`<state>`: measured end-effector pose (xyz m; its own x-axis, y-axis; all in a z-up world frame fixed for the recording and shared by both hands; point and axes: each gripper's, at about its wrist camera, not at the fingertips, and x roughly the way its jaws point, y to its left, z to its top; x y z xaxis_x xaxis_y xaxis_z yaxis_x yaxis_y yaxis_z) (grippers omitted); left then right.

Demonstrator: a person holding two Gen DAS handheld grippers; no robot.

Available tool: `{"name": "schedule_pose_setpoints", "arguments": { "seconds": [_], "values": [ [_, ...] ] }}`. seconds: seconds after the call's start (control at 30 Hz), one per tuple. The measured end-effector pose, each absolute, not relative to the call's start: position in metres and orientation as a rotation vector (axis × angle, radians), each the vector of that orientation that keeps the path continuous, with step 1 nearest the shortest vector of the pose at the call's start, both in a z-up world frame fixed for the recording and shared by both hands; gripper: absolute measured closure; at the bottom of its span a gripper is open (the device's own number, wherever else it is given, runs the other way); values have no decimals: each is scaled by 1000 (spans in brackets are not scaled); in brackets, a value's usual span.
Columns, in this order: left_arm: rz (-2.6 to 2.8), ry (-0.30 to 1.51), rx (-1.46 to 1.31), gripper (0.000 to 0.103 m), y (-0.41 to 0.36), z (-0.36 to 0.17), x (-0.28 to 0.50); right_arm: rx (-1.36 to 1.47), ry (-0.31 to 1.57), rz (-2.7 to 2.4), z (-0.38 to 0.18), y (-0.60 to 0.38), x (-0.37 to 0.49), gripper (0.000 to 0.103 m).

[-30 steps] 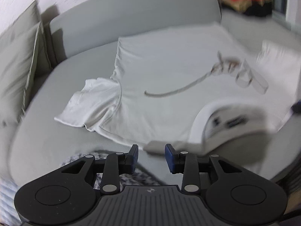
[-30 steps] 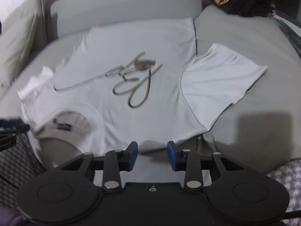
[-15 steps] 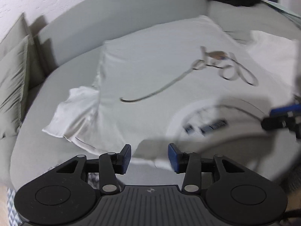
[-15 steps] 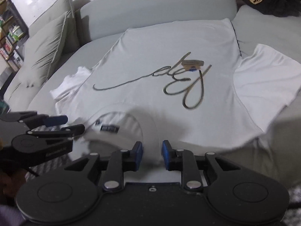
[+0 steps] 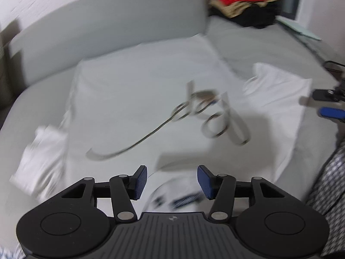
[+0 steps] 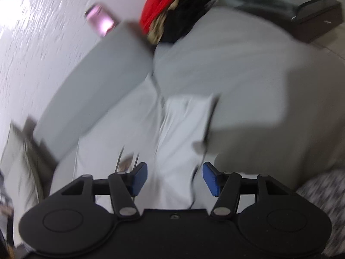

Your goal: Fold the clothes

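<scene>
1. Shirt (image 5: 133, 99), white, lay spread flat on the grey sofa (image 5: 107, 21), collar nearest the cameras, a looping script print (image 5: 194, 112) across its chest.
2. Sleeves lay out to either side: the left one (image 5: 41, 153) bunched, the right one (image 5: 278, 99) flatter.
3. Left claw (image 5: 172, 182) hovered over the collar, released, nothing between its pads.
4. Right claw (image 6: 174, 179) hung above the right sleeve, jaws opening, gripping nothing; the view was badly blurred.
5. Clothes pile (image 5: 243, 0), red on top, sat at the sofa's far corner.
6. Risk: pinching only the top layer would drag the cloth skewed; the bunched sleeve, left unsmoothed, would likely fold into a lump.
</scene>
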<state>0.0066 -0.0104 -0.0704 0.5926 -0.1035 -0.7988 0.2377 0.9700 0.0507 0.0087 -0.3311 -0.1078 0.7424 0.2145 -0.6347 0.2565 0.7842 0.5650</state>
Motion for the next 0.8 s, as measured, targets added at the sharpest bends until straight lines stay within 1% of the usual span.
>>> {"name": "schedule_pose_setpoints", "arguments": {
  "seconds": [0.03,0.07,0.1,0.2,0.23,0.27,0.3,0.33,0.37,0.53,0.57,0.6,0.63,0.67,0.8],
  "values": [
    [-226,912,171,54,-22,-72,9,692,727,-41,-108,-338,10,58],
    [-260,907,186,54,-33,-74,10,700,711,-54,-110,-345,13,71],
    [-295,902,202,54,-44,-77,12,716,702,-70,-112,-351,15,74],
    [-397,934,226,63,-66,-92,13,762,675,-120,-120,-369,22,74],
    [-427,970,228,68,-70,-98,13,772,669,-129,-120,-371,24,74],
    [-457,1010,229,69,-74,-105,13,781,664,-135,-121,-374,26,74],
    [-469,1003,239,69,-76,-108,10,787,669,-125,-122,-375,30,73],
    [-476,1006,242,69,-76,-107,9,794,674,-115,-123,-377,33,70],
    [-482,1013,243,69,-76,-106,8,798,681,-106,-124,-378,37,69],
    [-507,1040,217,69,-68,-93,-5,786,704,-129,-131,-376,59,69],
    [-501,1031,205,68,-62,-89,-9,787,700,-139,-131,-376,62,70],
    [-493,1020,193,63,-56,-85,-14,779,698,-149,-131,-375,64,74],
    [-472,1006,184,59,-50,-82,-17,757,699,-164,-131,-373,65,84],
    [-450,991,176,59,-43,-78,-20,735,702,-177,-132,-371,67,102],
    [-315,940,156,59,-17,-70,-22,714,701,-194,-131,-369,67,101]
  ]
}}
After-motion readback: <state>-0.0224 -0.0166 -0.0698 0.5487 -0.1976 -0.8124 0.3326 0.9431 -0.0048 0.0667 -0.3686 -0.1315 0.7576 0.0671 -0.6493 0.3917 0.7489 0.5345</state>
